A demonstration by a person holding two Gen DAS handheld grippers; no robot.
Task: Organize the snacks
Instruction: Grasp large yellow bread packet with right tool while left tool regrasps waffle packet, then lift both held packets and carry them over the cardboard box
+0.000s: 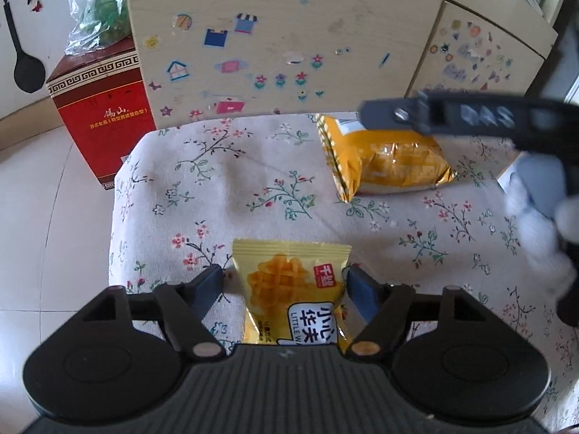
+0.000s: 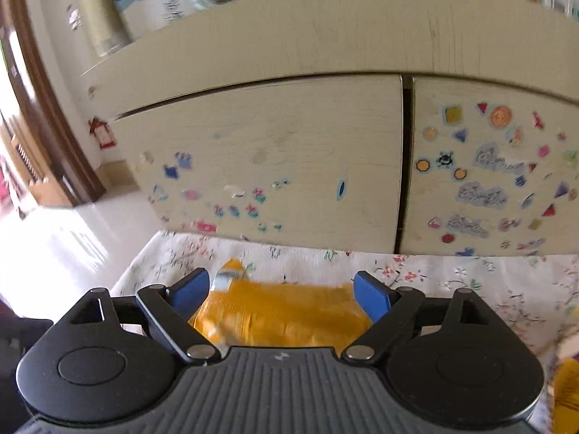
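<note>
A small yellow waffle packet (image 1: 289,289) lies on the flowered tablecloth (image 1: 217,188) between the blue fingers of my left gripper (image 1: 286,282). That gripper is open, and a gap shows beside the packet on its left. Farther back to the right lies a large orange snack bag (image 1: 391,159). In the right wrist view my right gripper (image 2: 282,287) is open and hangs just over this orange bag (image 2: 282,314), with a blue finger near each end; the picture is blurred. One dark finger of the right gripper (image 1: 383,112) reaches over the bag in the left wrist view.
A cream cabinet (image 1: 289,36) covered in stickers stands right behind the table. A red carton (image 1: 101,108) with a plastic bag (image 1: 97,14) on top sits on the floor at the left. A white-gloved hand (image 1: 535,224) is at the right. Another yellow packet (image 2: 566,390) shows at the right edge.
</note>
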